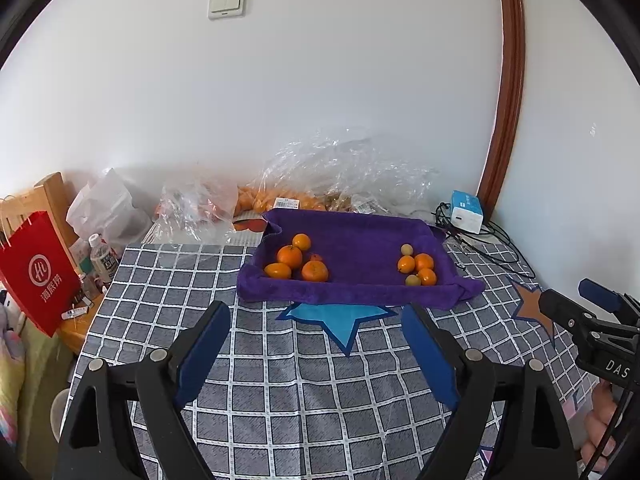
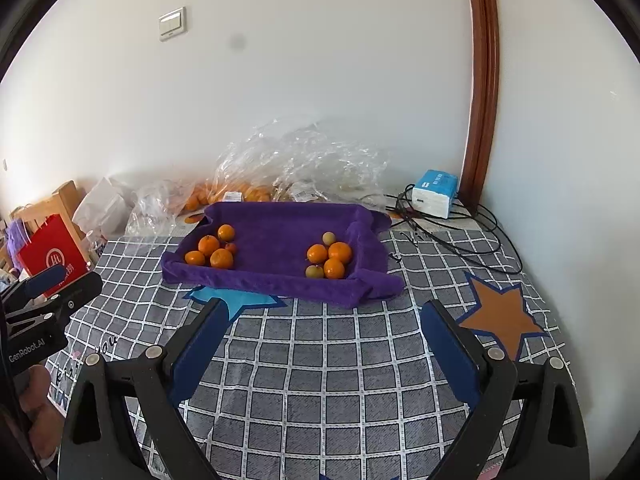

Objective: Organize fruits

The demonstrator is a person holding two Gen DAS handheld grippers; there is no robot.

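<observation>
A purple cloth-lined tray (image 1: 352,236) (image 2: 276,232) sits on the checked tablecloth. Its left side holds a cluster of oranges (image 1: 296,262) (image 2: 212,250) with one small reddish fruit. Its right side holds smaller oranges (image 1: 418,266) (image 2: 330,258) and two pale green-yellow fruits (image 1: 412,280) (image 2: 315,271). My left gripper (image 1: 316,322) is open and empty, above the cloth in front of the tray. My right gripper (image 2: 324,320) is open and empty, also short of the tray. Each gripper shows at the edge of the other's view.
Clear plastic bags (image 1: 340,176) with more oranges lie behind the tray by the wall. A white-blue box (image 1: 466,210) and black cables (image 2: 452,232) sit at the back right. A red paper bag (image 1: 34,272) and bottles stand off the table's left edge.
</observation>
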